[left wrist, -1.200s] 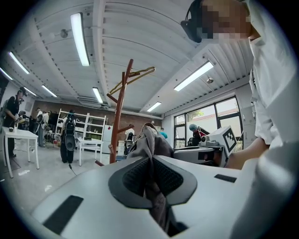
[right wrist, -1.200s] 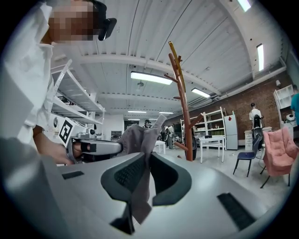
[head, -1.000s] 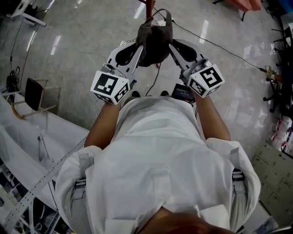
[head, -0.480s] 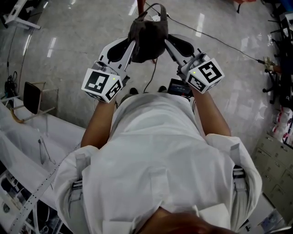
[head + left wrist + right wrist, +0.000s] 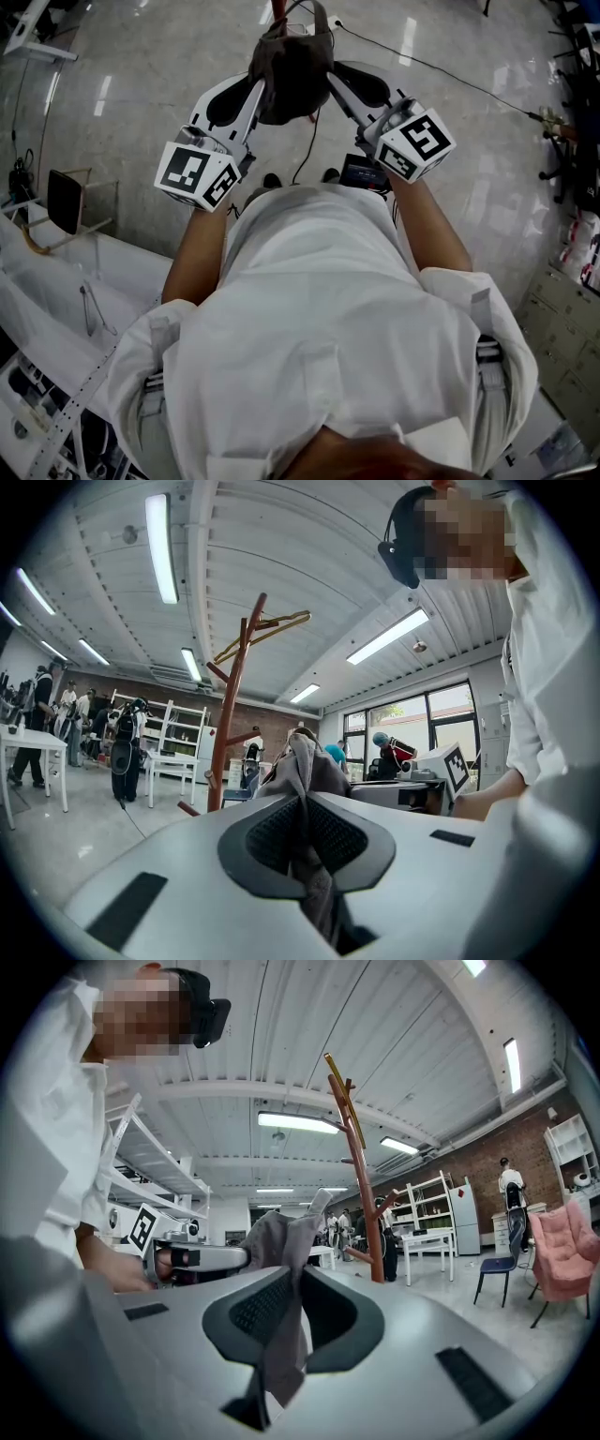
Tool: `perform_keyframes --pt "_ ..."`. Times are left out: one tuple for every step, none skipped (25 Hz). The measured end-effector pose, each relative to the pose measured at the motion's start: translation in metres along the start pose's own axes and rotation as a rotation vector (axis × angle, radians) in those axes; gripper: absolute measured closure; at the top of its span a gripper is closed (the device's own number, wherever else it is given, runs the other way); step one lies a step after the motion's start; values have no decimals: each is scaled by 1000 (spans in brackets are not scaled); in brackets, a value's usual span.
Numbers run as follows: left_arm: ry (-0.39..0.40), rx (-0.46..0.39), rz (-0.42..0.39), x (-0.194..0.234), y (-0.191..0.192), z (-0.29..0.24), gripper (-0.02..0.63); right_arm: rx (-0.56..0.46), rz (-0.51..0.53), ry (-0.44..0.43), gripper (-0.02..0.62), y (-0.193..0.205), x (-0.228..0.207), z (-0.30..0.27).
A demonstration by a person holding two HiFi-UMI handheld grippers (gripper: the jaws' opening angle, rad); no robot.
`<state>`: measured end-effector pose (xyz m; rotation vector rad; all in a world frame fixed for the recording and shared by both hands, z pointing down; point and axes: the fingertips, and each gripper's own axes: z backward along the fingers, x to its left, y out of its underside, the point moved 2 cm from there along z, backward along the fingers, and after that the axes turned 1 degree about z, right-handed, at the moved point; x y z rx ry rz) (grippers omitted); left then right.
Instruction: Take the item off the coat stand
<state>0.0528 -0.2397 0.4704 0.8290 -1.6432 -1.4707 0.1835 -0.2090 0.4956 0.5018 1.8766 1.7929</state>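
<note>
Glossy floor [image 5: 141,66], trailing cable [image 5: 450,78], coat stand [image 5: 232,724], cloth [image 5: 291,70]

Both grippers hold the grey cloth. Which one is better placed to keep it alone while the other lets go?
Probably left: the left gripper is shut on the grey cloth along its whole pads, while the right gripper holds a fold with jaws less closed.

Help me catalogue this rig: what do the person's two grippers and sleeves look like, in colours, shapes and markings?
The left gripper and right gripper match: white bodies with broad, flat jaws lined with black ribbed pads. Each carries a white cube printed with black square markers. The person wears a white short-sleeved shirt.
</note>
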Motion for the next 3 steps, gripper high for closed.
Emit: perform_keyframes --pt "0 -1 3 0 0 -1 574 0 -2 0 545 0 -1 0" --pt "1 -1 6 1 1 -3 574 0 -5 -1 545 0 -3 0" --pt "1 -2 10 1 1 -5 574 1 -8 -1 545 0 -4 0"
